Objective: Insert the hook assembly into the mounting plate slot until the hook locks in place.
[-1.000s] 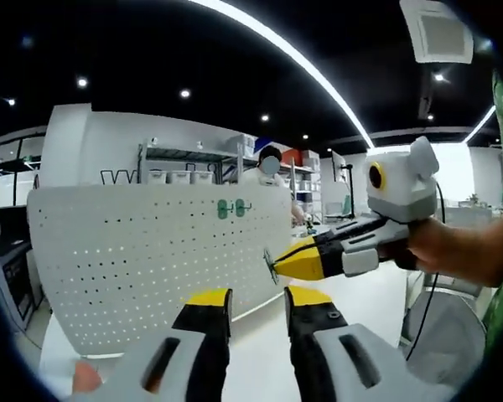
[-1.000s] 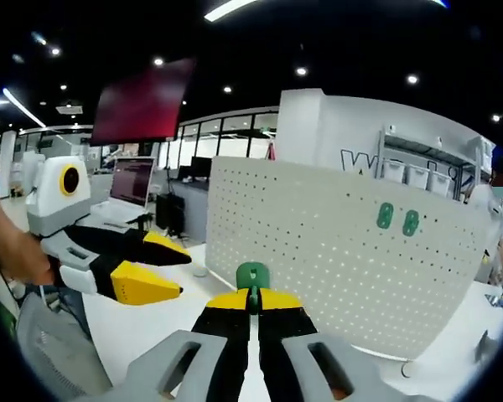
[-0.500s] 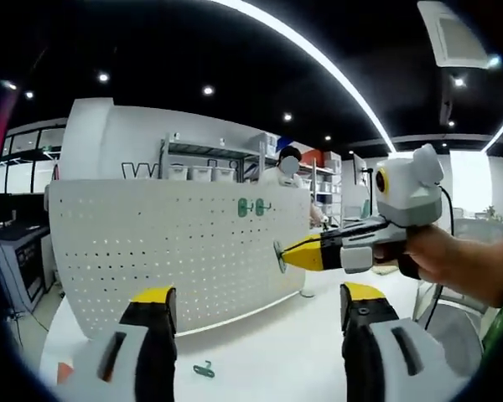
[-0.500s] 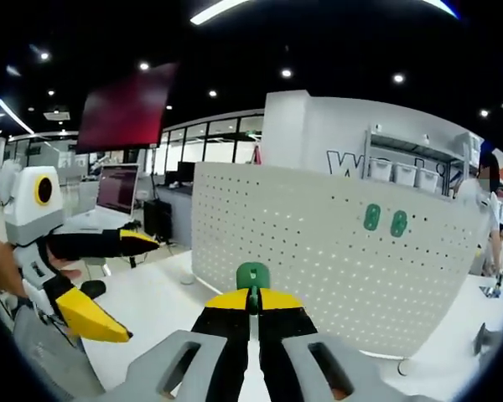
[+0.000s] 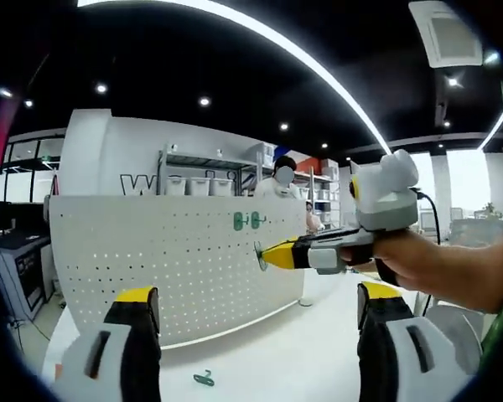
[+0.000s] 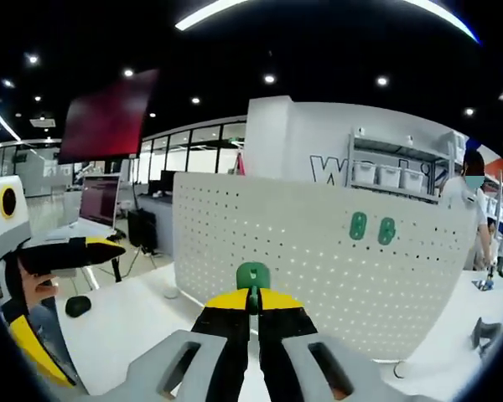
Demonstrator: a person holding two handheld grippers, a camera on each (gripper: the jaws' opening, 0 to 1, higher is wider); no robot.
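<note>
A white pegboard mounting plate [image 5: 151, 260] stands upright on the white table, with two green hooks [image 5: 247, 220] mounted near its top right. In the left gripper view my left gripper [image 5: 256, 293] stands wide open and holds nothing. My right gripper [image 5: 267, 254] reaches in from the right, its tips close to the plate's right part, shut on a small green hook assembly [image 5: 258, 256]. In the right gripper view the same green hook assembly [image 6: 252, 276] sticks up between my shut right gripper [image 6: 252, 297], facing the mounting plate [image 6: 318, 268] and the mounted hooks [image 6: 371, 228]. My open left gripper [image 6: 90, 311] is at the left.
A loose green hook [image 5: 204, 379] lies on the table [image 5: 277, 360] in front of the plate. A person [image 6: 474, 193] stands behind the plate at the right. A laptop [image 6: 92, 201] and a mouse [image 6: 77, 306] sit at the left. Shelves with bins [image 5: 193, 180] are behind.
My left gripper's jaws have spread from a narrow gap to wide open. The right gripper, still shut on the hook assembly, has moved closer to the plate.
</note>
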